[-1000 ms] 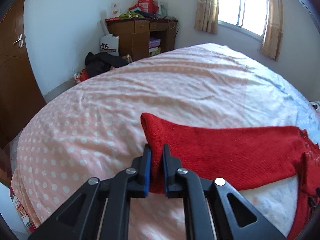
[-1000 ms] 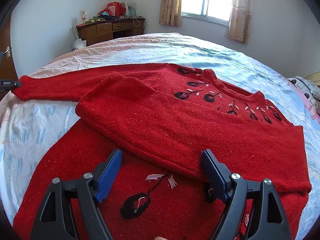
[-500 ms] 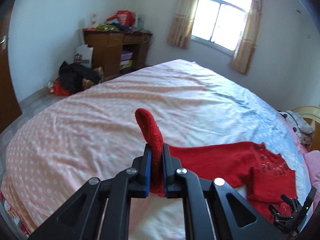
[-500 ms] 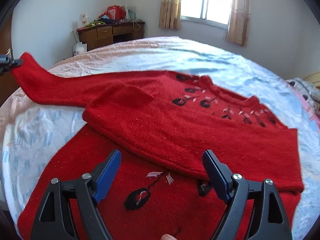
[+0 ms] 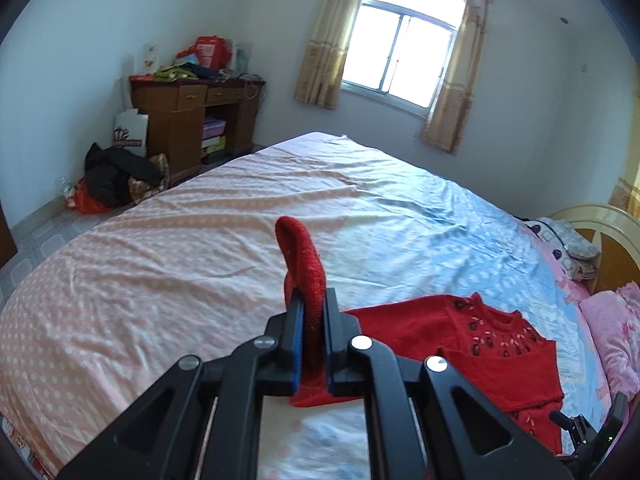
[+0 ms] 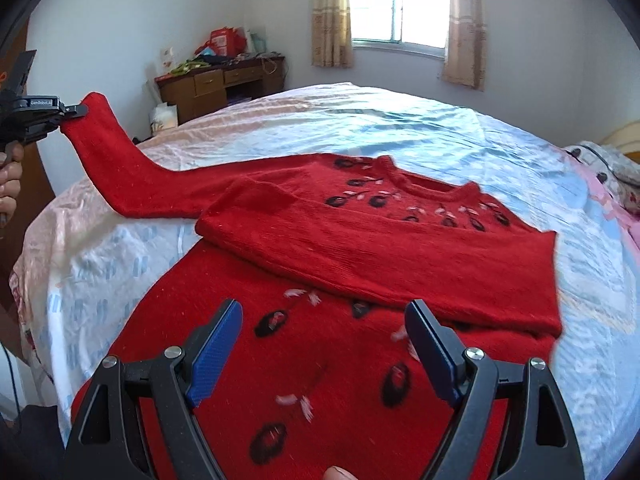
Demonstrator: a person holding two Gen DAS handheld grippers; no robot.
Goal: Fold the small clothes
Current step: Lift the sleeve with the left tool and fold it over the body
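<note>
A red knitted sweater [image 6: 360, 360] with black and pink flower embroidery lies on the bed. One sleeve [image 6: 400, 252] is folded across its chest. My left gripper [image 5: 311, 300] is shut on the cuff of the other sleeve [image 5: 300, 252] and holds it up above the bed; it also shows in the right wrist view [image 6: 76, 111], with the sleeve [image 6: 116, 168] stretched up to the left. My right gripper [image 6: 324, 344] is open and empty, low over the sweater's lower body.
The bed [image 5: 160, 248] has a pink dotted and blue sheet. A wooden desk [image 5: 188, 116] with clutter stands by the far wall, dark bags [image 5: 116, 176] on the floor beside it. Pink pillows [image 5: 616, 328] and a headboard are at the right.
My left gripper has lifted the sleeve cuff off the bed and raised it higher. My right gripper has stayed open and shifted slightly over the sweater's body.
</note>
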